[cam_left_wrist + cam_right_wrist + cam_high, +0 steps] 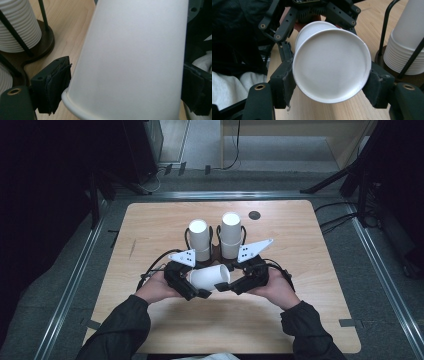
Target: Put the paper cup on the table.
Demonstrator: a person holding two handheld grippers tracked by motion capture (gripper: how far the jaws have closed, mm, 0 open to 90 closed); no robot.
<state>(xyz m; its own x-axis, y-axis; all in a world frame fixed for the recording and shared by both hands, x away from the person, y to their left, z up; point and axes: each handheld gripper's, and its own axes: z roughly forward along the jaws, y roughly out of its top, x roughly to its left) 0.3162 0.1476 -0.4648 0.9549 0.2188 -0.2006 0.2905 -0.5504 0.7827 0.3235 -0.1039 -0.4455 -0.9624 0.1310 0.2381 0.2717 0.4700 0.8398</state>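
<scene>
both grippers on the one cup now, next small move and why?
Probably open one gripper, likely the left gripper, so the cup passes to the right gripper. The cup lies sideways above the table, clamped at both ends, in front of the two cup stacks; it can't be placed while both hold it.

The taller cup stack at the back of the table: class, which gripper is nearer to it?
Right. The right gripper sits almost directly in front of the taller cup stack. The left gripper sits further across, in front of the shorter stack. Both clamp the loose cup.
</scene>
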